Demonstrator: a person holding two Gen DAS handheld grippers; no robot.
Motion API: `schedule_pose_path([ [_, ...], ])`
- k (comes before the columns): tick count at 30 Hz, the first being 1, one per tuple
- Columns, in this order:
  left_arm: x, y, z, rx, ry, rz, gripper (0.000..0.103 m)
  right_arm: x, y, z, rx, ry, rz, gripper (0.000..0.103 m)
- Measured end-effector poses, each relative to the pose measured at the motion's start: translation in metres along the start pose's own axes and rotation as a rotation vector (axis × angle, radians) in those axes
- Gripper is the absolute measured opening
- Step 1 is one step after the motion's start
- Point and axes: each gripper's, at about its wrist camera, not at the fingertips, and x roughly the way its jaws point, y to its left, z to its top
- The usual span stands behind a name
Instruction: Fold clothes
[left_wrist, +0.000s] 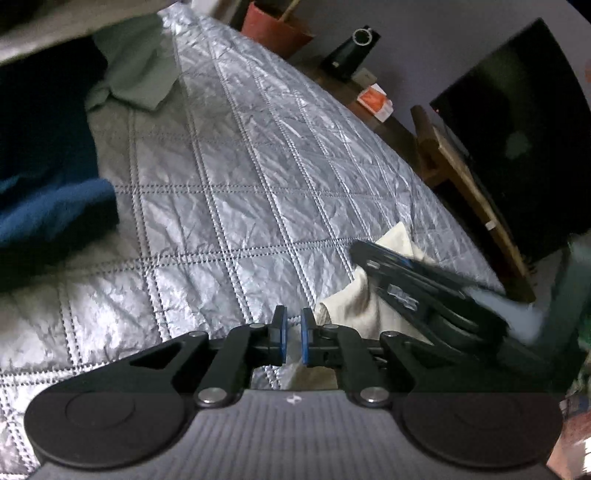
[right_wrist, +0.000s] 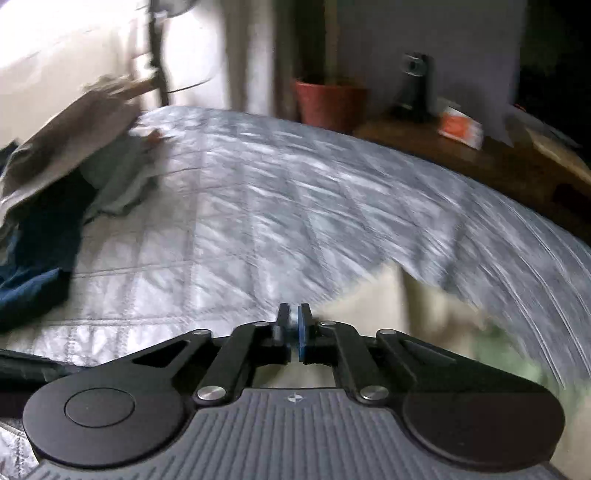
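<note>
Two claws work over a cream-coloured cotton garment (left_wrist: 354, 306) that lies crumpled at the near edge of the silver quilted bedspread (left_wrist: 229, 177). The left claw (left_wrist: 292, 334) has its blue pads drawn almost together; pale cloth shows just beneath and behind them, but whether a fold is pinched I cannot tell. The right claw (right_wrist: 293, 332) is likewise nearly closed, something bluish showing in the slit, and the right wrist view is smeared by motion, so a grip on the garment cannot be confirmed there either.

To do this step well, I judge that each claw should take a firm bite on a separate corner or hem, then draw the cloth out flat onto the open middle of the bedspread before any fold is made.

Beyond the garment, at the far left of the bedspread, lies a heap of other clothes: a dark blue piece (left_wrist: 55, 210) nearest and a grey-green one (left_wrist: 136, 74) beyond it. Past the bedspread's far edge stand a terracotta plant pot (right_wrist: 327, 101) and a wooden table (right_wrist: 517, 162) bearing an orange-and-white packet (right_wrist: 460, 127). None of these blocks the open middle.
</note>
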Motion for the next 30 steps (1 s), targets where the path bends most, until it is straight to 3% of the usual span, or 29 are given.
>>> schedule_pose_path([
  [3,0.001,0.006,0.006,-0.018,0.006,-0.006,0.007,-0.018,-0.008,0.007,0.082,-0.073,0.012,0.008],
  [5,0.001,0.01,0.008,-0.034,0.007,-0.008,0.007,-0.033,-0.025,0.002,0.178,-0.13,-0.047,0.012],
  [7,0.002,0.009,0.009,-0.033,0.004,-0.003,0.007,-0.027,-0.031,-0.005,0.153,-0.075,-0.13,0.013],
  [8,0.002,0.009,0.009,-0.03,0.004,-0.001,0.007,-0.016,-0.03,-0.008,0.125,-0.015,-0.122,0.016],
  [11,0.001,0.009,0.009,-0.017,-0.004,0.006,0.007,-0.012,-0.02,-0.01,0.086,-0.008,-0.029,0.034],
  [12,0.002,0.01,0.01,-0.017,-0.008,0.009,0.007,-0.017,-0.022,-0.009,0.116,-0.005,0.024,0.032],
  [14,-0.002,0.014,0.01,-0.013,-0.012,0.011,0.007,-0.037,-0.021,-0.015,0.134,-0.055,-0.017,0.036],
  [17,-0.001,0.011,0.009,0.007,-0.019,0.016,0.007,-0.064,-0.022,-0.039,0.145,-0.063,-0.088,0.035],
  [21,-0.006,0.0,-0.004,0.1,-0.045,0.047,0.009,-0.087,-0.017,-0.088,0.174,-0.002,-0.15,0.037],
  [25,-0.018,-0.005,-0.02,0.187,-0.055,0.075,0.009,-0.117,-0.004,-0.128,0.252,-0.006,-0.2,0.062],
  [30,-0.039,-0.007,-0.038,0.292,-0.05,0.083,0.01,-0.16,0.023,-0.175,0.332,-0.048,-0.265,0.07],
])
